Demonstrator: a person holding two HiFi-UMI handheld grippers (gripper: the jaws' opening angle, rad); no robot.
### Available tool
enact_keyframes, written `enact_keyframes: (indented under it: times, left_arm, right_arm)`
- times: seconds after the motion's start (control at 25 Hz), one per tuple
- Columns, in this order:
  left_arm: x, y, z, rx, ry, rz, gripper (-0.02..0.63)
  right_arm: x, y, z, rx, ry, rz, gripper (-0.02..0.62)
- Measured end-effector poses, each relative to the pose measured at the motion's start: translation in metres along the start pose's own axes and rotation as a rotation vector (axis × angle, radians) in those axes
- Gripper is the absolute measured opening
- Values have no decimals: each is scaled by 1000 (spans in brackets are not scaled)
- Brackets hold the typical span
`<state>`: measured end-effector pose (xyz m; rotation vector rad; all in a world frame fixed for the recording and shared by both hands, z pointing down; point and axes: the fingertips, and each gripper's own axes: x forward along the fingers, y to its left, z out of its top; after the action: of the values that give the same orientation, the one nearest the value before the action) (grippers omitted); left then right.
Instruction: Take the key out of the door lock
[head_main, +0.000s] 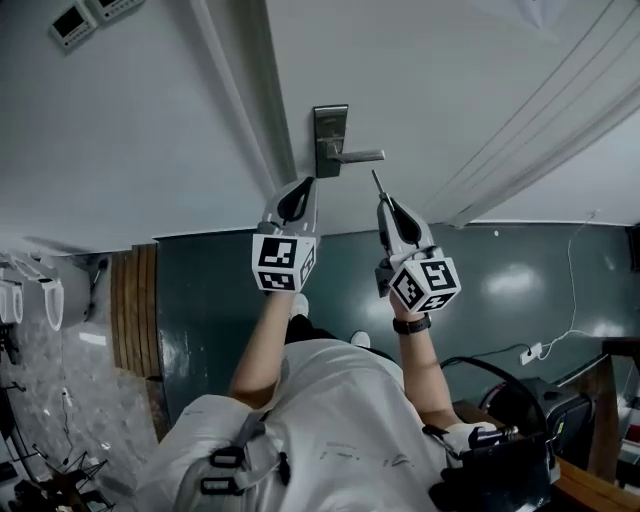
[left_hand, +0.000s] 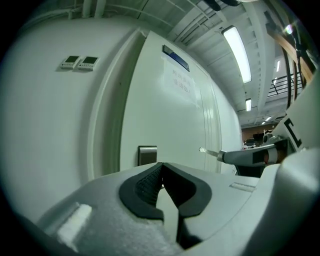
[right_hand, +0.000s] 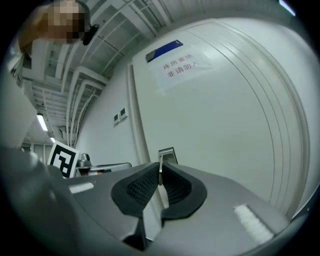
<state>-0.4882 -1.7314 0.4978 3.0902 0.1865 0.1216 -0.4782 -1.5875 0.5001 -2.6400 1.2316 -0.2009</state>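
The steel lock plate (head_main: 331, 127) with its lever handle (head_main: 358, 156) sits on the pale door, straight ahead of both grippers. My right gripper (head_main: 386, 204) is shut on the key (head_main: 377, 183), which sticks out from its tips, clear of the lock. In the right gripper view the key (right_hand: 160, 172) stands as a thin blade pinched between the pads, with the lock plate (right_hand: 168, 154) behind it. My left gripper (head_main: 305, 184) hovers just below the plate, jaws shut with nothing between them. The left gripper view shows the lock plate (left_hand: 147, 154) and the key tip (left_hand: 202, 149) at right.
A door frame (head_main: 245, 90) runs left of the lock. Two wall switches (left_hand: 80, 62) hang on the wall beyond it. A paper sign (right_hand: 177, 65) is stuck high on the door. A white cable and plug (head_main: 530, 352) lie on the dark floor at right.
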Motion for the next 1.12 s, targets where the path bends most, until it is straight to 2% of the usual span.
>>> enact_keyframes:
  times: [0.12, 0.24, 0.4, 0.72, 0.88, 1.12]
  left_arm:
    - [-24, -40, -4, 12, -4, 45, 2]
    - [-43, -76, -1, 3, -27, 83, 2]
    - [-65, -103, 18, 11, -53, 86, 2]
    - [-66, -121, 35, 42, -85, 38, 2]
    - [-60, -125, 30, 59, -65, 5, 2]
    - [-67, -112, 30, 47, -63, -18, 2]
  right_arm:
    - [-32, 3, 15, -95, 1, 7, 25]
    - [-59, 1, 23, -101, 42, 31, 26]
    - [-80, 14, 32, -128, 45, 74, 26]
    - [-73, 32, 41, -163, -7, 97, 26]
    - [-67, 28, 30, -120, 13, 65, 26]
    - [-64, 36, 32, -140, -6, 37, 26]
